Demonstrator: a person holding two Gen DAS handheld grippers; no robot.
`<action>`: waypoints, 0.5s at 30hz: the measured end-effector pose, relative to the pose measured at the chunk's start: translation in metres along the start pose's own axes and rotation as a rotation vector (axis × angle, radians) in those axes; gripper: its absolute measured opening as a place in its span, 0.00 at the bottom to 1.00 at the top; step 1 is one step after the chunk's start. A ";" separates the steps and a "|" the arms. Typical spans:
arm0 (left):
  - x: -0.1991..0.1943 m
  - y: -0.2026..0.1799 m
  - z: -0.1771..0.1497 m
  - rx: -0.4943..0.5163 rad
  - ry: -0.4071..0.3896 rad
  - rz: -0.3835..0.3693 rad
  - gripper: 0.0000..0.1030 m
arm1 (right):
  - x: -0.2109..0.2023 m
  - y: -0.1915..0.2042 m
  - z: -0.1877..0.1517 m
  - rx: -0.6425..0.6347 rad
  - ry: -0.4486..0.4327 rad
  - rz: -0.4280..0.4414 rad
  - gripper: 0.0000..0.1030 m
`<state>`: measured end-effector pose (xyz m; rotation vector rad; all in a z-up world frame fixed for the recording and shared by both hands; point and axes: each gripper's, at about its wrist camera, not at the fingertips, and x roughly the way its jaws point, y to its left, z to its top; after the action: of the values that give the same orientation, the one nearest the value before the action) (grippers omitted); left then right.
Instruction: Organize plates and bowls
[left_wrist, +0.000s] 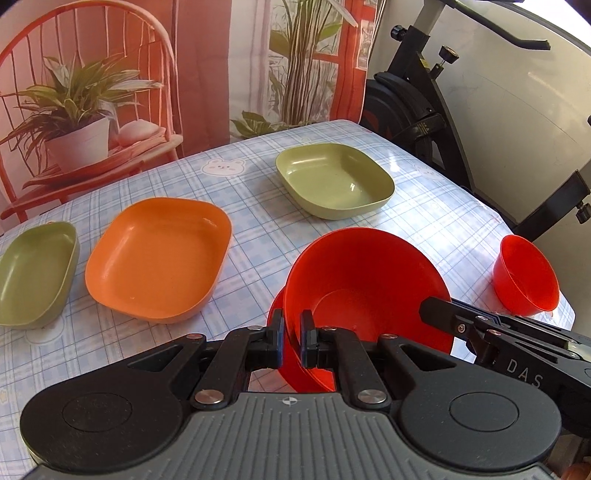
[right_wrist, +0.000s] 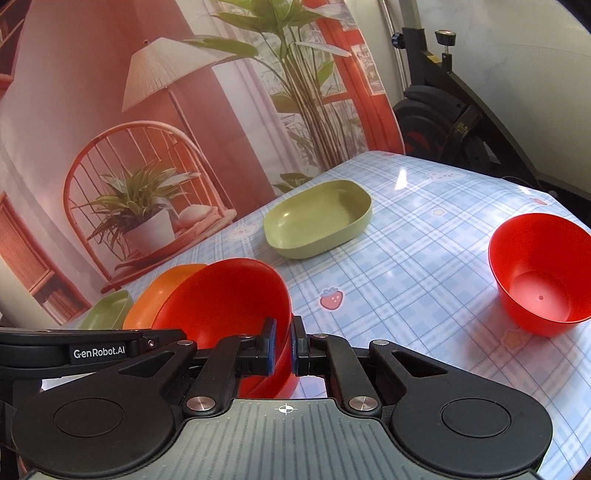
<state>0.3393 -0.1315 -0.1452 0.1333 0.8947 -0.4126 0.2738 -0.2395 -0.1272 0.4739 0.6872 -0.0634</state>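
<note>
Both our grippers, left (left_wrist: 291, 334) and right (right_wrist: 283, 341), pinched the rim of one red bowl (left_wrist: 364, 280), tilted above the checked table (left_wrist: 258, 221). Another red bowl (right_wrist: 543, 280) stood apart; orange plate (left_wrist: 159, 258) and green plates (left_wrist: 334, 181) lay beyond.

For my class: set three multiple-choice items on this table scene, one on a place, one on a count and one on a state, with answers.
1. The free red bowl stands: A on the orange dish; B alone near the table's edge; C under the table.
2. Green dishes on the table: A one; B two; C four.
3. The left gripper is: A open; B shut on a red bowl's rim; C shut on a green dish.
Answers: B, nothing touches it; B, one far, one at left; B, its fingers pinch the rim.
</note>
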 end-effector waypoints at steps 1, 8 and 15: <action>0.002 0.002 0.000 -0.001 0.007 0.001 0.09 | 0.002 0.000 0.000 0.000 0.005 0.001 0.07; 0.007 0.003 -0.002 0.007 0.024 0.009 0.09 | 0.009 0.000 -0.004 0.011 0.032 0.001 0.07; 0.008 -0.003 -0.003 0.057 0.014 0.029 0.10 | 0.012 -0.002 -0.006 0.016 0.040 -0.004 0.07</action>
<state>0.3404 -0.1358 -0.1531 0.2015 0.8945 -0.4103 0.2794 -0.2378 -0.1394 0.4903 0.7270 -0.0631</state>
